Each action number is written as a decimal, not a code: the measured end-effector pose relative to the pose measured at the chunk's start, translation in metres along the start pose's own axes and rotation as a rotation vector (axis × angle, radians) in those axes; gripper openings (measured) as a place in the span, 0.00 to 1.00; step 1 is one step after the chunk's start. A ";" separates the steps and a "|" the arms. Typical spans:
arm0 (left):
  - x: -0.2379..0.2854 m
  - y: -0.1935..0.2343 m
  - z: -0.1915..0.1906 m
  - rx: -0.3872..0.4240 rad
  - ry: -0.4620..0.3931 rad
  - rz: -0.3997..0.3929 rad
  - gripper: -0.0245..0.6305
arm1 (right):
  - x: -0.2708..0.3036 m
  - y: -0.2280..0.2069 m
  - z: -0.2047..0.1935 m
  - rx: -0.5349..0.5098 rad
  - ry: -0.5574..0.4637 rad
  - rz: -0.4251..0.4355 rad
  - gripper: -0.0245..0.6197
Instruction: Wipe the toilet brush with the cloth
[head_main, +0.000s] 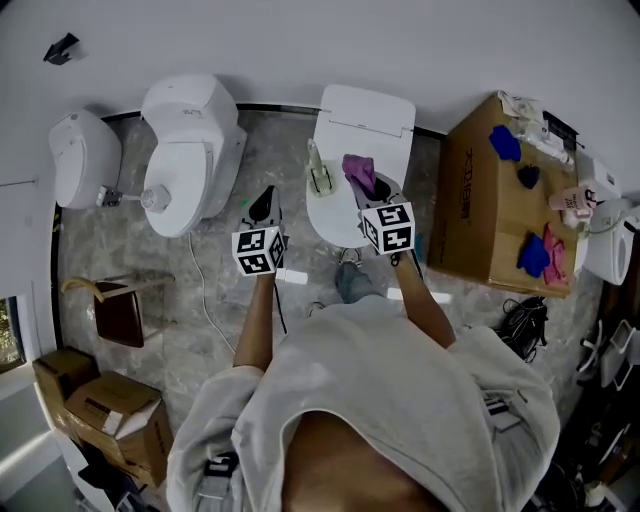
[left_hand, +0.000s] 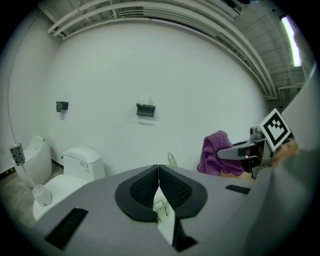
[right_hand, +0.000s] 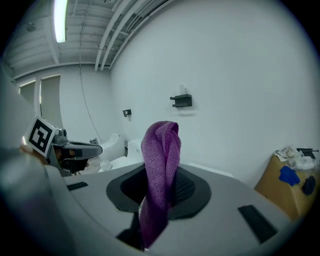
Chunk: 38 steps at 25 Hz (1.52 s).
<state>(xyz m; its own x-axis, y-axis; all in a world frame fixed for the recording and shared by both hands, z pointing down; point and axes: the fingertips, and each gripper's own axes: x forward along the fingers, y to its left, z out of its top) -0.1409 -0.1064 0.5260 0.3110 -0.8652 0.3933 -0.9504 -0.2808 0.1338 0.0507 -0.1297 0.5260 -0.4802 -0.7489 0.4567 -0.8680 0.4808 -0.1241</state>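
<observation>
Your right gripper (right_hand: 159, 172) clenches the purple cloth (right_hand: 161, 145) over the toilet (head_main: 366, 112), your left gripper (left_hand: 159, 172) clenched shut near the toilet brush (head_main: 319, 176).

The grey stone-patterned floor (head_main: 200, 340) carries 3 white toilets along the wall: the left toilet (head_main: 85, 155), the middle toilet (head_main: 190, 140) and the right toilet (head_main: 365, 125). A large cardboard box (head_main: 480, 215) stands at the right. 2 smaller cardboard boxes (head_main: 105, 410) and a dark brown object (head_main: 120, 312) stand at the left.

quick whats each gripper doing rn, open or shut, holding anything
left gripper: jaws shut, nothing held between them.
right gripper: jaws shut on the purple cloth.
</observation>
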 end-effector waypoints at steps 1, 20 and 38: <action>0.007 -0.001 0.000 -0.003 0.009 0.005 0.07 | 0.008 -0.003 0.004 -0.002 0.002 0.014 0.20; 0.087 -0.020 -0.017 -0.028 0.120 -0.013 0.07 | 0.085 -0.007 0.014 0.033 0.068 0.185 0.20; 0.111 -0.038 -0.026 -0.023 0.153 -0.215 0.07 | 0.097 0.023 -0.021 0.063 0.141 0.094 0.20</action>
<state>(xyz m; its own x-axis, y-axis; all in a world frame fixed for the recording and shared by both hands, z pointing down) -0.0707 -0.1808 0.5881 0.5044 -0.7137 0.4861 -0.8627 -0.4399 0.2494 -0.0136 -0.1818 0.5855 -0.5410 -0.6288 0.5585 -0.8284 0.5132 -0.2246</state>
